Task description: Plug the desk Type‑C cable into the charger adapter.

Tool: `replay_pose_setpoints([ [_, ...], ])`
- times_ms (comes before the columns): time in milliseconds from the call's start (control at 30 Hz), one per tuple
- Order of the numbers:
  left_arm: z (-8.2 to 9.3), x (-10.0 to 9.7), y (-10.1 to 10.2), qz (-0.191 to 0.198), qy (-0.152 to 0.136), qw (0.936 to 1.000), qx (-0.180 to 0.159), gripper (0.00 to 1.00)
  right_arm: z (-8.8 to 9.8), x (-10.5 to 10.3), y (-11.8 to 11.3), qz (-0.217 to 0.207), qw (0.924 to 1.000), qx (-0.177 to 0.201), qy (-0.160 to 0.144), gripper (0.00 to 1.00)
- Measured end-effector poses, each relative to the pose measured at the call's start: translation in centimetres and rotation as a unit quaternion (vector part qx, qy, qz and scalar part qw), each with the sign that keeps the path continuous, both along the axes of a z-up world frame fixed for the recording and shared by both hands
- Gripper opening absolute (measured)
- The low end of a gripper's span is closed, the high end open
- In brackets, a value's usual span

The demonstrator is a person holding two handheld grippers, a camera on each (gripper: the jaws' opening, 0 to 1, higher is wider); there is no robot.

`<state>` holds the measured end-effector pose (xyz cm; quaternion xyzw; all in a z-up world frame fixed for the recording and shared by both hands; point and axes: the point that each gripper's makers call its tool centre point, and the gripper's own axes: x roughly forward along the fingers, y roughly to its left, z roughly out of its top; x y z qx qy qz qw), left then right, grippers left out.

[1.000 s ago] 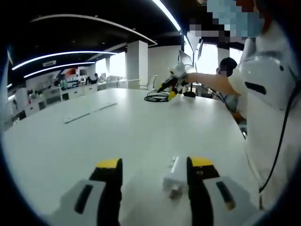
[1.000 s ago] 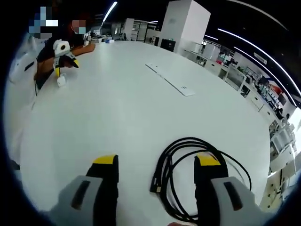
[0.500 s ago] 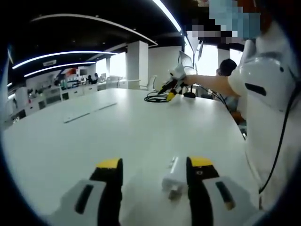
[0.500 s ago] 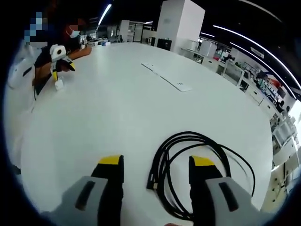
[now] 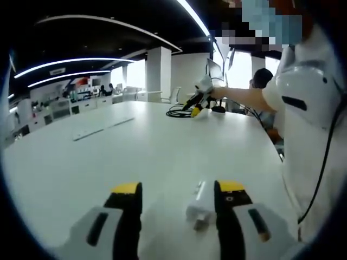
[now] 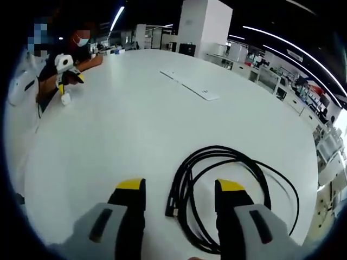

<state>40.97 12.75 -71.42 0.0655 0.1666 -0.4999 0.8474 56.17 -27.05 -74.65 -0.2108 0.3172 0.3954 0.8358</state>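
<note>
A white charger adapter (image 5: 198,202) lies on the white table between the open jaws of my left gripper (image 5: 178,189), close to the right jaw. Far across the table the right gripper (image 5: 196,102) hovers over the coiled black cable (image 5: 180,112). In the right gripper view the black Type-C cable (image 6: 222,187) lies coiled on the table, and its plug end (image 6: 170,206) rests between the open jaws of my right gripper (image 6: 179,187). The left gripper (image 6: 66,67) and the adapter (image 6: 66,98) show small at the far left.
The big white table (image 6: 141,114) has a flat cover strip (image 6: 191,86) set in its middle. A person's white sleeve and a dark cord (image 5: 320,162) run along the table's right edge in the left gripper view. Office desks stand beyond the table.
My right gripper has moved forward and down a little over the cable, so the plug end now sits further between the jaws. The left gripper and adapter hold still.
</note>
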Motion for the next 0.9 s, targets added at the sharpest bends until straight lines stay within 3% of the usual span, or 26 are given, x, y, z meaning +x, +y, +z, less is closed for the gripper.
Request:
replay_pose_setpoints([
  [900,0.03,-0.15,-0.08,-0.001,-0.003,1.0,0.008,0.52,-0.66,-0.04,-0.51,-0.006,0.9998,0.006,0.015,0.44],
])
